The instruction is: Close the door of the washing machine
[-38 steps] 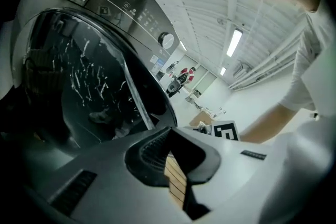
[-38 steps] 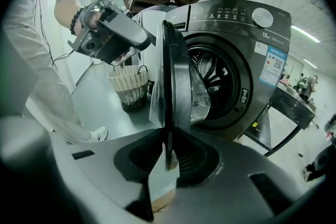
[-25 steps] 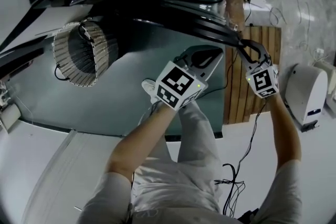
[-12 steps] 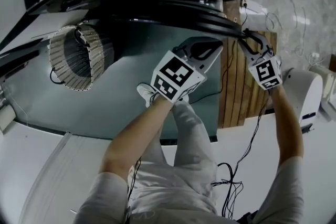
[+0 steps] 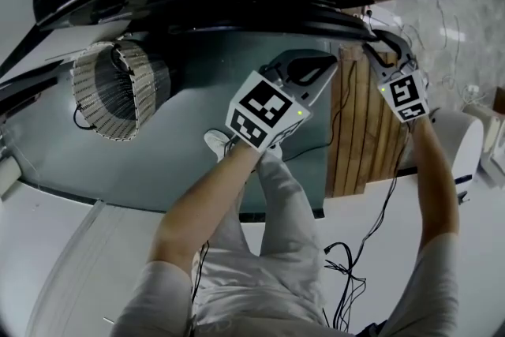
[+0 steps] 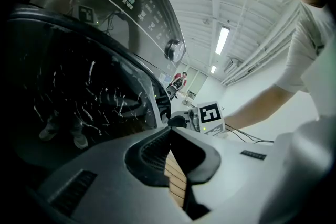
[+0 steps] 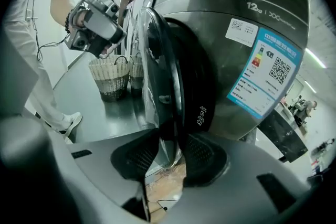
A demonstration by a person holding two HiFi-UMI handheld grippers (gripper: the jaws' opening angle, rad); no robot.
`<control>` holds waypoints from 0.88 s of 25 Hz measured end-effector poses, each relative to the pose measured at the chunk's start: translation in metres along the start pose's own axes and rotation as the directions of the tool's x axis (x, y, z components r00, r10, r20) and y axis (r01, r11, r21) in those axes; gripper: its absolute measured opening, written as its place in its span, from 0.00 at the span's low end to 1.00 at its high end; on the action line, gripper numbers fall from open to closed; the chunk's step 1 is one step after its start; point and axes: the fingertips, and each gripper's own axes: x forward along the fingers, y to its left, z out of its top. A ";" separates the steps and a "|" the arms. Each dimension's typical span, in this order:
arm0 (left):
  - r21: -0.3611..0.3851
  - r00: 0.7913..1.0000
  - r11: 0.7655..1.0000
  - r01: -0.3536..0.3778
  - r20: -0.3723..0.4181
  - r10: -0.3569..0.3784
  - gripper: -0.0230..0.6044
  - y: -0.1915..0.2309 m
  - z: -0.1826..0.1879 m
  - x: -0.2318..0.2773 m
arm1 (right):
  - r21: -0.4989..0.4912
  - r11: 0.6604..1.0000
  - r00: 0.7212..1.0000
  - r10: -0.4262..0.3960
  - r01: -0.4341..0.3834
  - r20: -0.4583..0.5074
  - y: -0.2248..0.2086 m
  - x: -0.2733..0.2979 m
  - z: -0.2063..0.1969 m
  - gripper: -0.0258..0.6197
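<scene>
The dark washing machine (image 7: 252, 23) fills the top of the head view, its round black door (image 5: 237, 4) nearly against the front. In the right gripper view the door's rim (image 7: 168, 71) runs between the jaws of my right gripper (image 7: 167, 152). Those jaws are opening, and a gap shows beside the rim. The same gripper (image 5: 384, 43) sits at the door's right edge in the head view. My left gripper (image 5: 309, 69) is shut on nothing, just below the door. In the left gripper view (image 6: 169, 134) the door glass (image 6: 89, 97) lies to its left.
A wicker basket (image 5: 118, 91) stands on the grey floor to the left. A wooden slatted panel (image 5: 367, 114) and a white appliance (image 5: 461, 146) are on the right. Cables (image 5: 347, 264) trail by the person's legs and white shoe (image 5: 217, 142).
Both grippers moved up and right toward the machine, and the door swung closer to its front. The right gripper's jaws spread wider around the door rim.
</scene>
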 end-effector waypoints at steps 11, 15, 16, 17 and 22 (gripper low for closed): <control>-0.001 0.999 1.000 -0.029 0.031 0.029 0.04 0.019 0.009 0.004 | 0.016 0.999 1.000 -0.029 0.029 -0.004 -0.030 0.015 0.008 0.25; 0.008 0.999 1.000 -0.028 0.039 0.028 0.04 0.020 0.016 0.007 | 0.019 0.999 0.999 -0.036 0.036 -0.003 -0.037 0.018 0.009 0.26; 0.010 0.999 1.000 -0.029 0.040 0.028 0.04 0.021 0.017 0.008 | 0.020 0.999 0.999 -0.036 0.036 -0.004 -0.038 0.018 0.010 0.26; 0.010 0.999 1.000 -0.029 0.042 0.029 0.04 0.021 0.018 0.009 | 0.022 0.999 0.999 -0.033 0.034 -0.003 -0.039 0.019 0.010 0.26; -0.005 0.999 1.000 -0.029 0.044 0.029 0.04 0.022 0.014 0.009 | 0.022 1.000 1.000 -0.013 0.013 -0.004 -0.041 0.020 0.011 0.27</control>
